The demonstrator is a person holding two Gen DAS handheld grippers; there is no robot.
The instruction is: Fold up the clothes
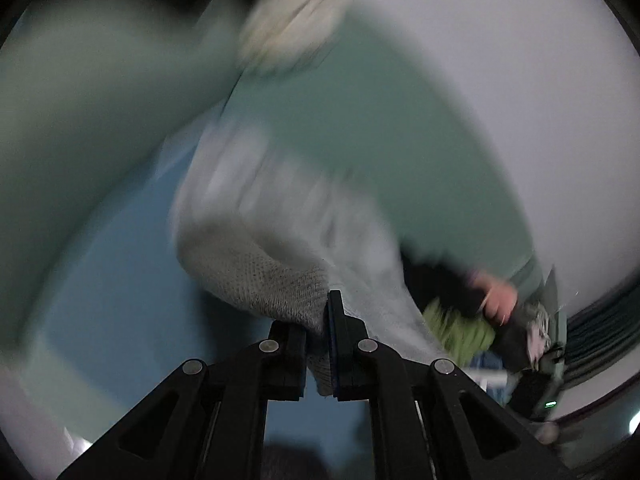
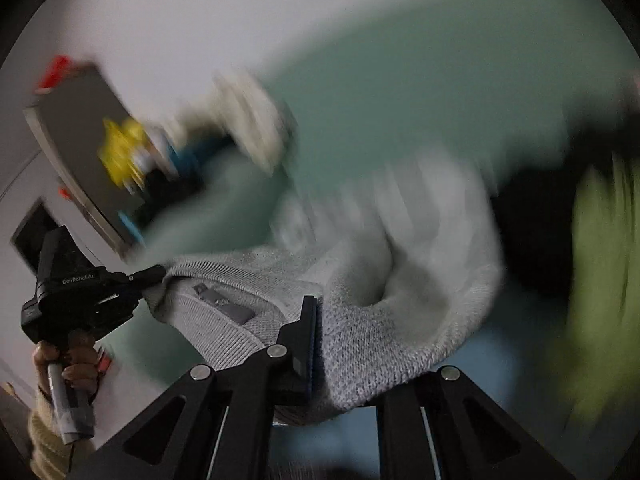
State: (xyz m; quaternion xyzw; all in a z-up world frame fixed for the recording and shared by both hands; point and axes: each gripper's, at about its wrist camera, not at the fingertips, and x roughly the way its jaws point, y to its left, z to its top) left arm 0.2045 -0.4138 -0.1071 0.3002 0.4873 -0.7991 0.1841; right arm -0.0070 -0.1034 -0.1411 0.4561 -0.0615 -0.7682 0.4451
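Note:
A grey knit sweater (image 1: 256,276) hangs stretched between both grippers, over a mint-green surface (image 1: 360,128). In the left wrist view my left gripper (image 1: 320,332) is shut on a fold of the knit. In the right wrist view my right gripper (image 2: 320,344) is shut on the sweater (image 2: 380,332); the fabric drapes over and hides its right finger. The neckline with its grey label (image 2: 228,306) runs left to my left gripper (image 2: 154,274), which pinches the collar edge with a person's hand (image 2: 68,360) on its handle. Everything farther off is smeared by motion blur.
A lime-green garment (image 2: 600,280) and a black one (image 2: 532,232) lie to the right. A cream bundle (image 2: 252,128) sits on the mint surface. At left is a grey board (image 2: 80,140) with yellow and blue items (image 2: 124,152). A white wall (image 1: 520,60) is behind.

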